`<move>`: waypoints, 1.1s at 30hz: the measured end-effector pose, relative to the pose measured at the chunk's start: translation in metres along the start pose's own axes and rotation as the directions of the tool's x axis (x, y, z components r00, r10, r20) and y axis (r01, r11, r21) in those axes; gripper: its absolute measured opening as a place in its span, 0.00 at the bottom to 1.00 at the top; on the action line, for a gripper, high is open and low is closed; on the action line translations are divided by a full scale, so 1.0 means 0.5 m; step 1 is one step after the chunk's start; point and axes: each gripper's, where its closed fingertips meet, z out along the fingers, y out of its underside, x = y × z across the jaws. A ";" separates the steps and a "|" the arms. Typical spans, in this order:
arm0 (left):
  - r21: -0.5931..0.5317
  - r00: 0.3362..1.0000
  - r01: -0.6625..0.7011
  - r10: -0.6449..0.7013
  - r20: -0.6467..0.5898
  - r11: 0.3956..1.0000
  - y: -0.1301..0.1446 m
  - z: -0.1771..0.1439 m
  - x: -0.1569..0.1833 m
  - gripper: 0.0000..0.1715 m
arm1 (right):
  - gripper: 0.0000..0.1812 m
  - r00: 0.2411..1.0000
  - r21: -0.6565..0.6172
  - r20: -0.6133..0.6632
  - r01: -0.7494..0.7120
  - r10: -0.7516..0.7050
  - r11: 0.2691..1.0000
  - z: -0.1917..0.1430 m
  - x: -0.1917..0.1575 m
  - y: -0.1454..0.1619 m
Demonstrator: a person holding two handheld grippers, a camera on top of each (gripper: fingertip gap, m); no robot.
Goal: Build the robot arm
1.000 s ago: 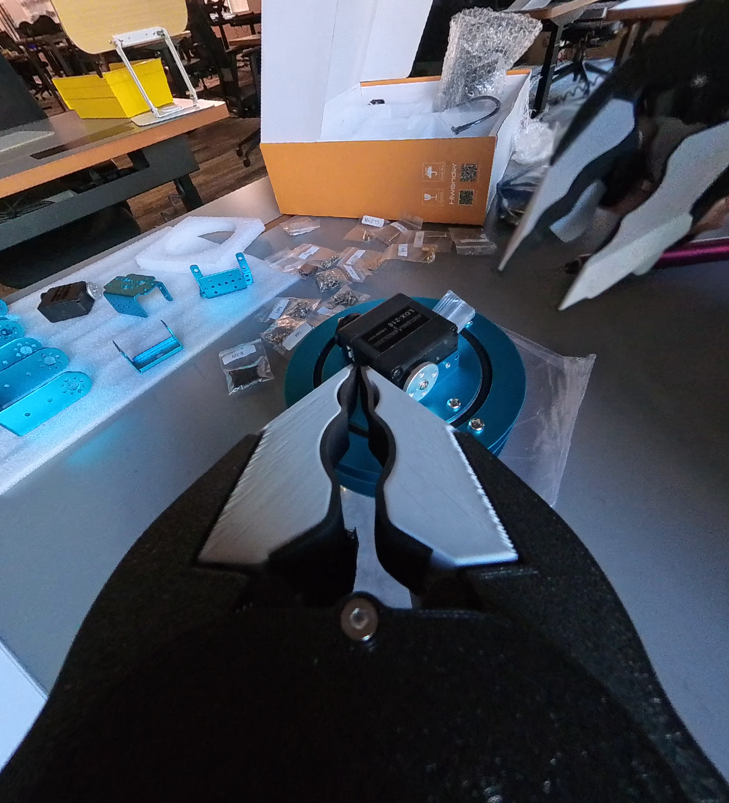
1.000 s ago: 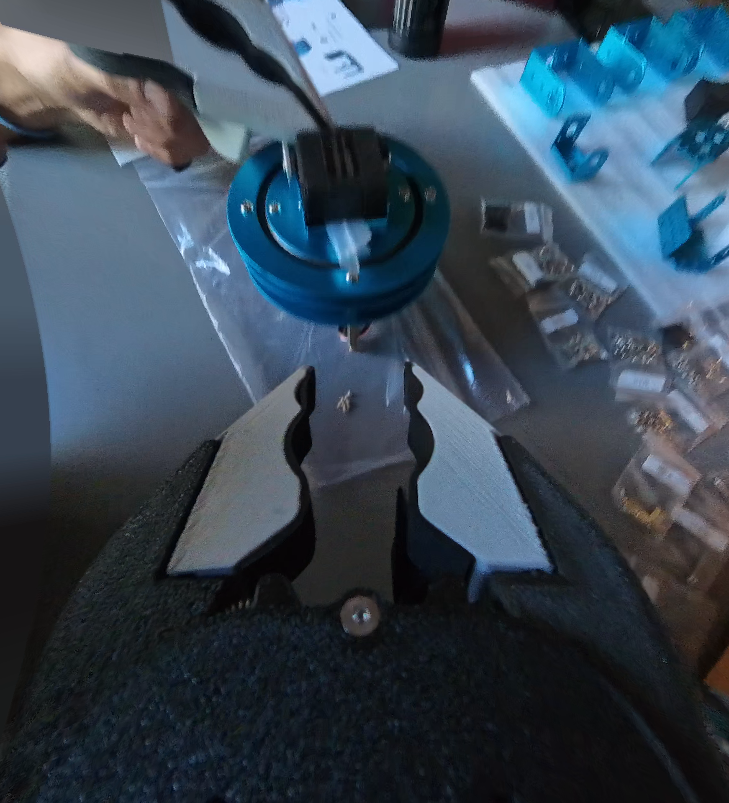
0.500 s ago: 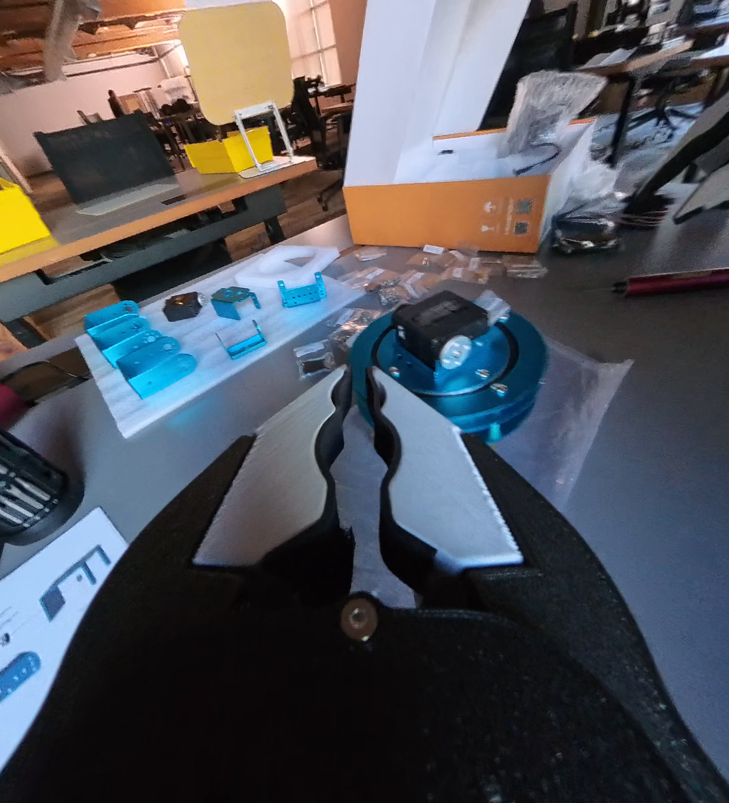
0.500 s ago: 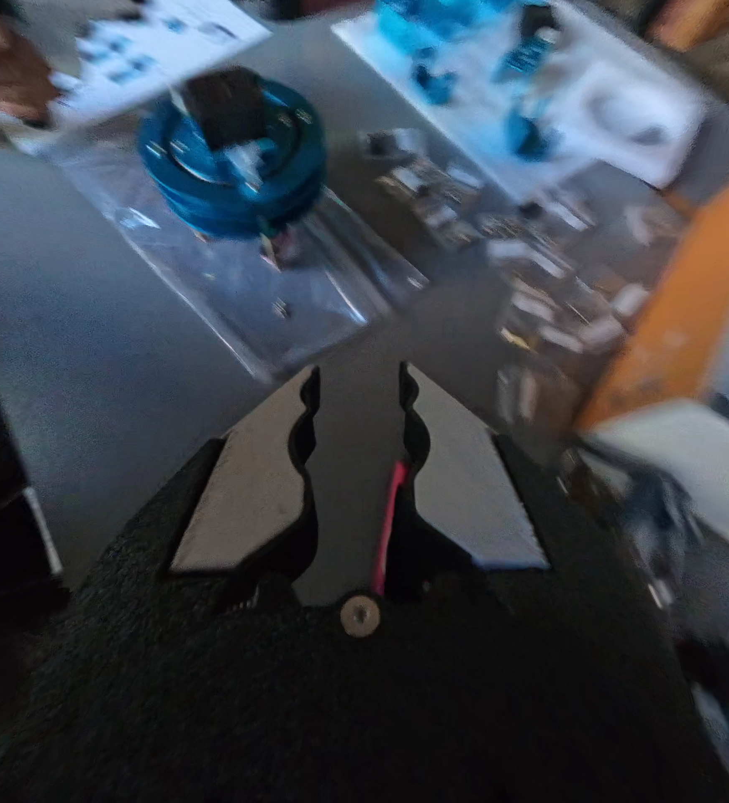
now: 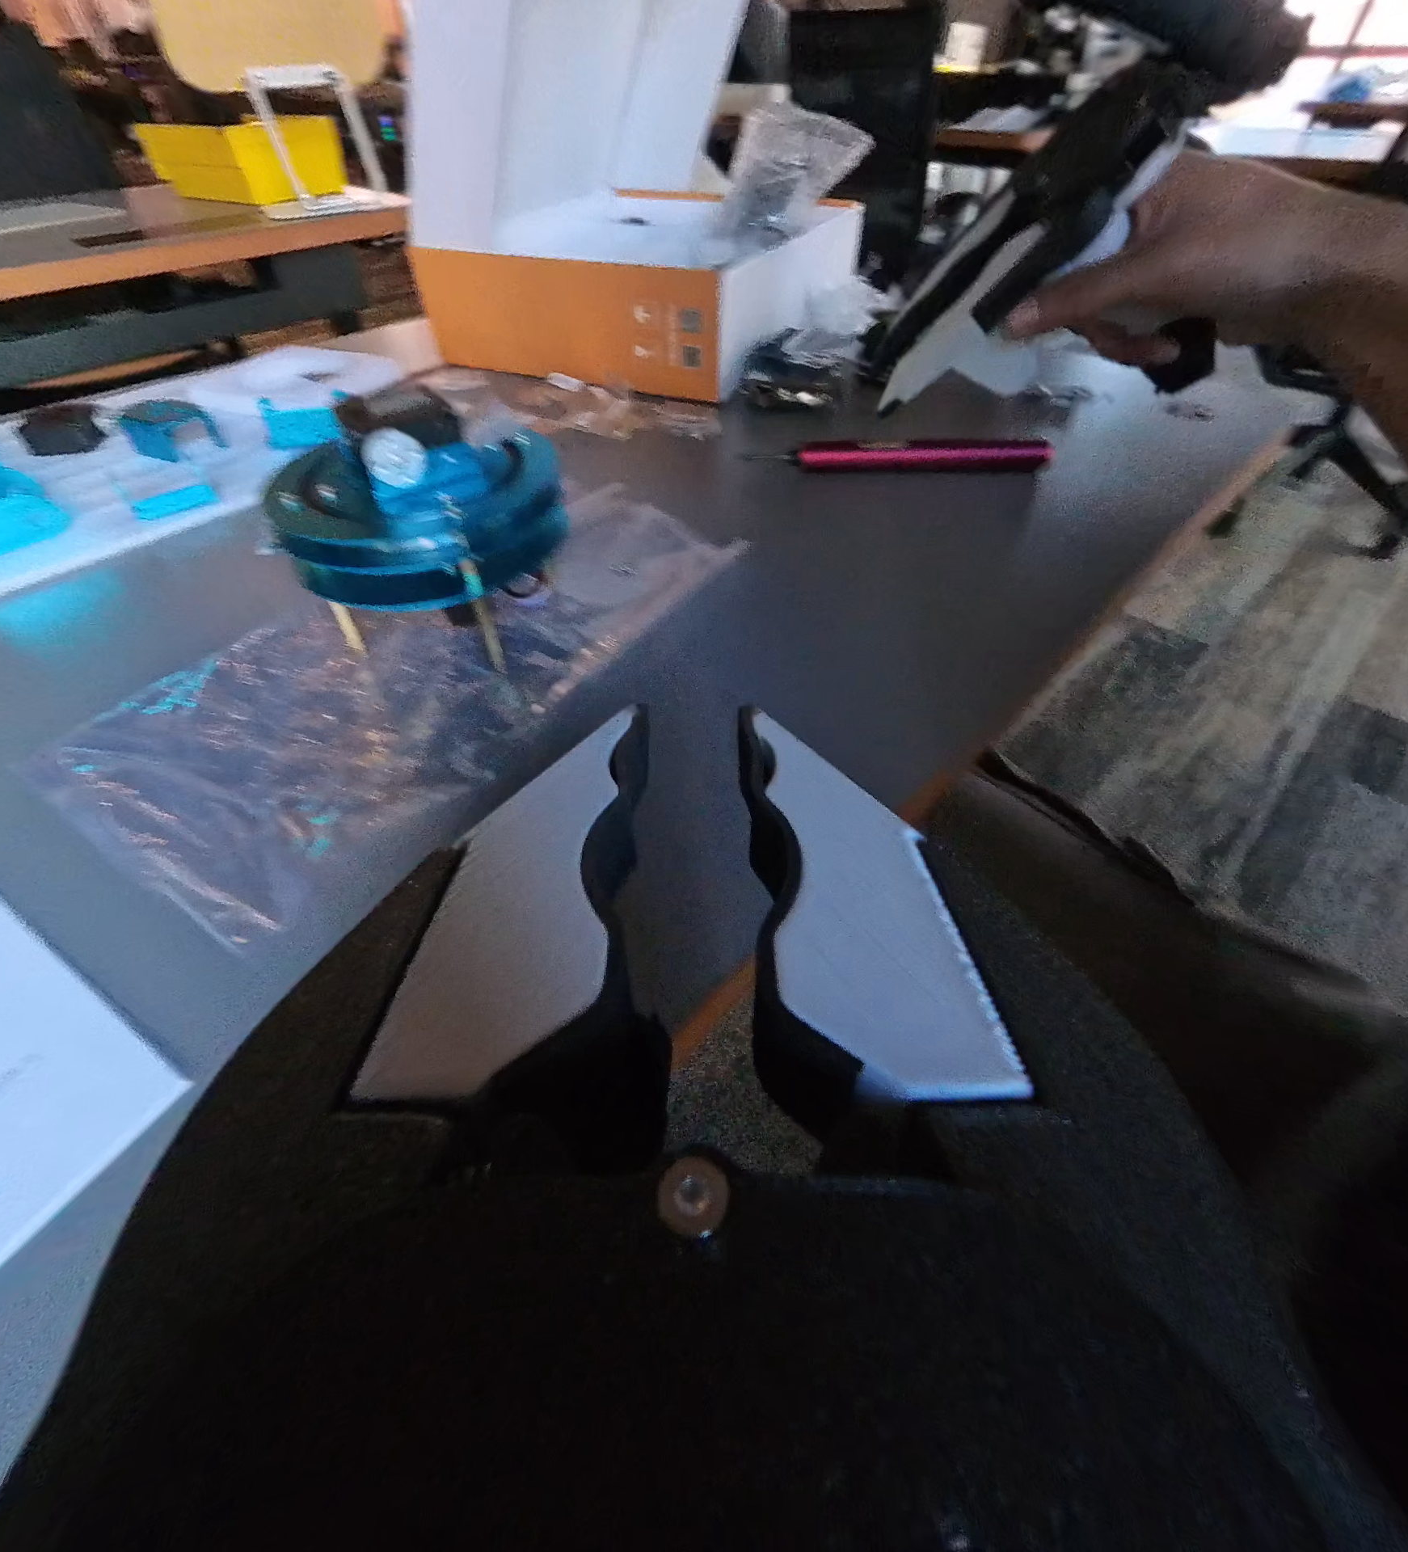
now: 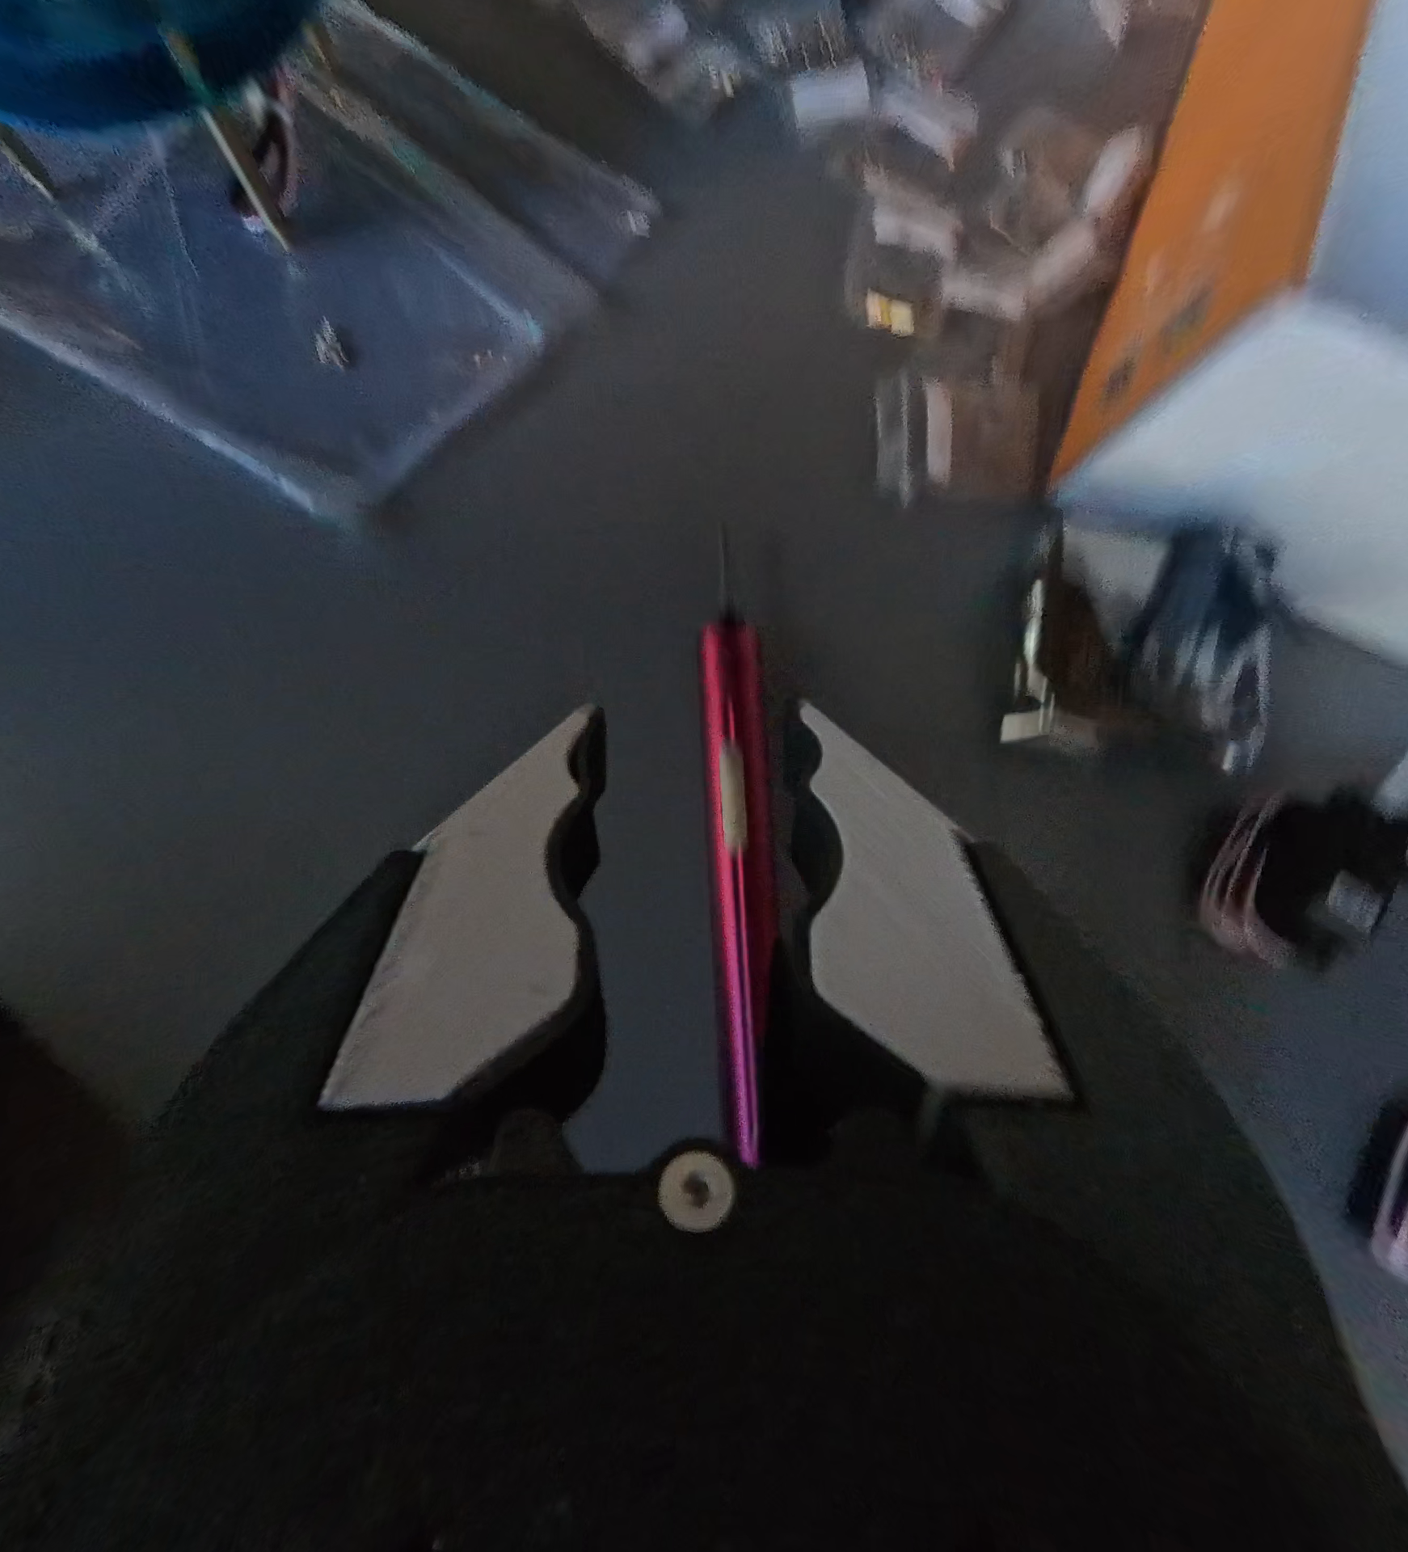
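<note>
My left gripper (image 5: 692, 724) is open and empty, hanging over the dark table near its front edge. A blue round base (image 5: 415, 521) with a black servo on top stands on a clear plastic bag (image 5: 331, 739), ahead and to the left. A pink screwdriver (image 5: 923, 456) lies on the table farther back. My right gripper (image 6: 701, 714) is open and just above that screwdriver (image 6: 736, 840), which lies between the fingers, closer to the right one. The left wrist view shows the right gripper (image 5: 881, 390) in a hand, tilted down.
An orange and white open box (image 5: 600, 311) stands at the back. A white foam sheet (image 5: 54, 537) with blue brackets lies at the left. Small bags of screws (image 6: 919, 252) lie by the box, black cabled parts (image 6: 1314, 865) at the right. The table edge (image 5: 1104, 630) drops to the carpet. The gap from one gripper's tips to the other's is roughly 35 cm. The blue round base (image 5: 415, 521) sits 15 cm or so from the ends of my left fingers.
My left gripper has drawn back and to the right, away from the blue base, and its jaws have opened wider. My right gripper has swung over to the pink screwdriver and now straddles it.
</note>
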 end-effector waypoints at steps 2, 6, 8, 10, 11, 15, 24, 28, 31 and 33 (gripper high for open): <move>0.002 0.999 -0.031 0.031 -0.018 1.000 0.037 -0.005 0.031 0.12 | 0.29 0.993 0.010 0.040 -0.114 0.114 0.993 -0.036 -0.003 0.072; -0.084 0.994 -0.106 0.105 -0.010 0.991 0.090 0.028 0.070 0.10 | 0.27 0.942 0.207 0.155 -0.325 0.298 0.923 -0.106 -0.072 0.122; -0.136 0.997 -0.074 0.069 -0.037 0.988 0.085 0.057 0.087 0.10 | 0.24 0.942 0.317 0.174 -0.328 0.285 0.890 -0.116 -0.113 0.097; -0.141 0.999 -0.013 0.006 -0.054 0.990 0.066 0.082 0.102 0.10 | 0.22 0.955 0.359 0.247 -0.247 0.164 0.900 -0.084 -0.185 0.043; -0.132 0.999 0.011 -0.017 -0.049 0.991 0.057 0.091 0.107 0.10 | 0.21 0.962 0.341 0.252 -0.189 0.104 0.921 -0.056 -0.211 0.016; -0.080 0.999 0.049 -0.048 0.008 0.996 0.038 0.091 0.113 0.10 | 0.17 0.963 0.272 0.262 -0.003 -0.071 0.962 0.067 -0.252 -0.112; -0.063 0.996 -0.024 0.029 0.080 0.998 0.065 0.040 0.043 0.10 | 0.12 0.901 0.131 0.326 0.256 -0.286 0.958 0.213 -0.214 -0.154; -0.023 0.999 -0.015 0.016 0.046 1.000 0.039 0.025 0.003 0.10 | 0.11 0.842 0.103 0.448 0.286 -0.301 0.953 0.223 -0.234 -0.143; -0.005 0.998 -0.020 0.021 0.053 1.000 0.019 0.020 -0.033 0.10 | 0.10 0.816 0.097 0.481 0.314 -0.321 0.944 0.230 -0.242 -0.146; -0.002 0.999 -0.011 0.011 0.042 1.000 0.011 0.022 -0.048 0.10 | 0.09 0.803 0.068 0.504 0.330 -0.318 0.941 0.231 -0.240 -0.146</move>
